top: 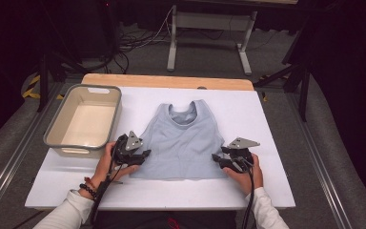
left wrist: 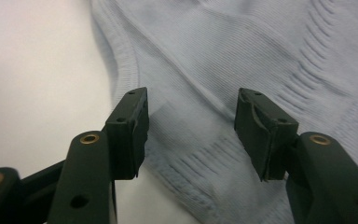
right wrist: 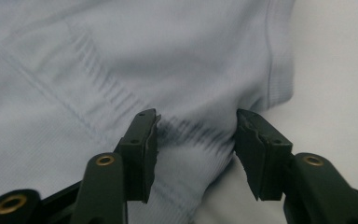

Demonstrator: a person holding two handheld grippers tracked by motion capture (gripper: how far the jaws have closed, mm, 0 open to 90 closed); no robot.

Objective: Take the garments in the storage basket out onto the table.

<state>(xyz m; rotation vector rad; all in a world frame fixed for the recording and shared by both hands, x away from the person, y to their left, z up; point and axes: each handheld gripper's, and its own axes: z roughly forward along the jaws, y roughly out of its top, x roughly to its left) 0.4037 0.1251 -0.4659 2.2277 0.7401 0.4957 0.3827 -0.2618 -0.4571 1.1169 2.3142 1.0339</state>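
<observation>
A pale blue ribbed knit tank top (top: pixel 181 143) lies spread flat on the white table sheet (top: pixel 257 114), its neckline toward twelve o'clock and its hem toward six, roughly at the middle of the sheet. At about nine o'clock from the top stands a grey rectangular plastic tub (top: pixel 57 125) with a cream inside, near the sheet's left edge and apart from the cloth. The person's left gripper (top: pixel 145 154) sits at the garment's lower left corner, about eight o'clock from its centre, with the jaws pointing inward at the fabric; in the left gripper view (left wrist: pixel 191 121) the two black jaws stand apart, with the ribbed hem and side seam lying between them, and the pads are not pressing on the cloth. The right gripper (top: pixel 215 157) is at the lower right corner, about four o'clock from the centre, likewise aimed inward; in the right gripper view (right wrist: pixel 196 140) its jaws are also spread, the hem corner bunched slightly between them, neither pad pinching it. Both hands, in white sleeves (top: pixel 71 210), come in from six o'clock, and a dark bead bracelet (top: pixel 88 190) circles the left wrist.
</observation>
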